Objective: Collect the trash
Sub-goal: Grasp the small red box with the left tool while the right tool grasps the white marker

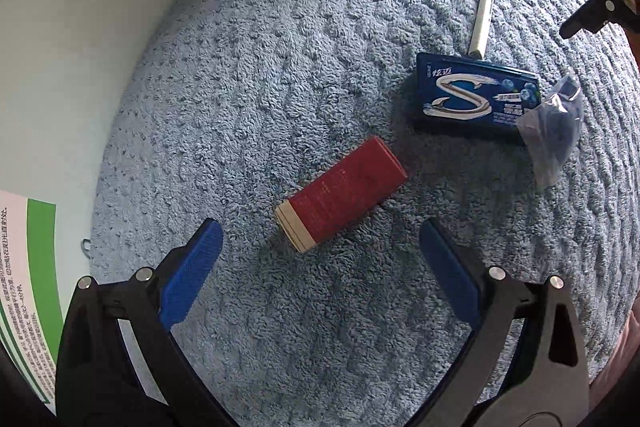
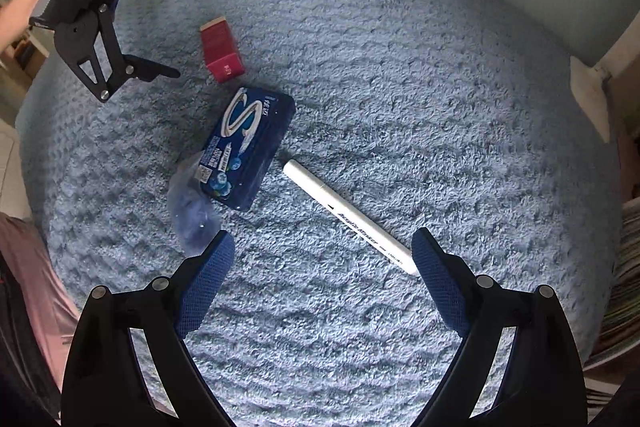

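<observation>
Four bits of litter lie on the blue shag rug [image 1: 280, 47]: a small red carton [image 1: 344, 193], a blue chewing-gum pack [image 1: 472, 93], a scrap of clear plastic wrapper [image 1: 554, 131] touching the pack's end, and a white marker pen [image 2: 352, 219] just beside the pack's other side.

The left gripper [image 1: 320, 233] hangs over the red carton with its jaws spread wide and nothing in them; the carton's pale end lies between the blue pads. The right gripper [image 2: 322, 243] is likewise wide open and empty, low over the rug, with the tip of the marker close against its right-hand pad and the wrapper near its left one.

The carton looks like light, thin card, probably hollow, so I would expect it to crush if squeezed hard. Its long flat faces are the place to take hold, across the narrow width, with the jaws turned to match its slant. The gum pack seems stiffer and flatter, best pinched by its long edges. The marker is hard, smooth and round, likely to roll or slip, so a grip across the middle of the barrel looks safest. The wrapper is flimsy and nearly weightless; it may cling to the pile or slide out, and wants a full close on a bunched part.
</observation>
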`<move>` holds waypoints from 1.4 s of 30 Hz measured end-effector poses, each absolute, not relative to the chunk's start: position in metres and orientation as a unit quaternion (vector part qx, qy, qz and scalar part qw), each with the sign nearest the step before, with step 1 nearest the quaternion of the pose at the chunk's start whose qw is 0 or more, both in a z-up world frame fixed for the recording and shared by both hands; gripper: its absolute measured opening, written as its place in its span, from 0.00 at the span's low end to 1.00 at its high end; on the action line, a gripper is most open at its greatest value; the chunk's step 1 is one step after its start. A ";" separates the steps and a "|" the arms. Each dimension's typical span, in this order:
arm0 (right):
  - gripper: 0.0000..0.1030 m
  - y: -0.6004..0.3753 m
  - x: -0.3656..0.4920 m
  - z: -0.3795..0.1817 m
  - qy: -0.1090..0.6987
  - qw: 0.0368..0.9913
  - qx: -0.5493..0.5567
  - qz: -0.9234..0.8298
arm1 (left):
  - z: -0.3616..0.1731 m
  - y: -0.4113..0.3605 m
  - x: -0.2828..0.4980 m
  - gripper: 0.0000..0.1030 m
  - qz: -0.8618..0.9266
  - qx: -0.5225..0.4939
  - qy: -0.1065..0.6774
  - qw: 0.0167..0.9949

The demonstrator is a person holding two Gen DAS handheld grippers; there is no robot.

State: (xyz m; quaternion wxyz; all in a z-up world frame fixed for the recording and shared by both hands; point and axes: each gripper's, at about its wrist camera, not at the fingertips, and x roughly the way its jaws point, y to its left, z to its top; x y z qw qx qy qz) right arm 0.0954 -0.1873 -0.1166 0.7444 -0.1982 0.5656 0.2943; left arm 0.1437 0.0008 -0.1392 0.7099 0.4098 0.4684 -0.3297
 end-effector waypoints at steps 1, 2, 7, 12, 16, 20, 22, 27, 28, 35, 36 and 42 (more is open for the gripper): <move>0.86 -0.187 0.099 -0.121 0.568 0.742 -0.198 0.296 | -0.144 0.001 0.147 0.93 -0.332 0.413 0.469 0.706; 0.86 -0.186 0.102 -0.125 0.570 0.740 -0.199 0.296 | -0.148 0.002 0.149 0.93 -0.335 0.415 0.471 0.702; 0.86 -0.177 0.108 -0.145 0.577 0.726 -0.218 0.304 | -0.165 0.002 0.161 0.93 -0.352 0.416 0.477 0.690; 0.74 -0.172 0.109 -0.160 0.585 0.715 -0.237 0.301 | -0.170 0.005 0.171 0.94 -0.360 0.397 0.483 0.693; 0.75 -0.170 0.109 -0.162 0.581 0.719 -0.235 0.301 | -0.171 0.012 0.174 0.94 -0.361 0.384 0.486 0.697; 0.71 -0.170 0.107 -0.159 0.580 0.719 -0.236 0.300 | -0.172 0.012 0.175 0.92 -0.363 0.377 0.487 0.699; 0.69 -0.170 0.105 -0.157 0.580 0.721 -0.236 0.298 | -0.172 0.011 0.178 0.87 -0.367 0.371 0.492 0.697; 0.63 -0.181 0.106 -0.154 0.581 0.726 -0.223 0.291 | -0.170 0.014 0.172 0.77 -0.371 0.365 0.497 0.694; 0.62 -0.184 0.106 -0.153 0.582 0.727 -0.219 0.289 | -0.167 0.014 0.171 0.72 -0.373 0.361 0.501 0.693; 0.44 -0.192 0.103 -0.147 0.591 0.729 -0.200 0.283 | -0.163 0.021 0.159 0.51 -0.382 0.337 0.519 0.686; 0.42 -0.192 0.102 -0.146 0.591 0.729 -0.198 0.281 | -0.163 0.022 0.157 0.46 -0.384 0.334 0.521 0.685; 0.30 -0.200 0.099 -0.142 0.597 0.732 -0.184 0.271 | -0.161 0.019 0.140 0.40 -0.381 0.343 0.517 0.686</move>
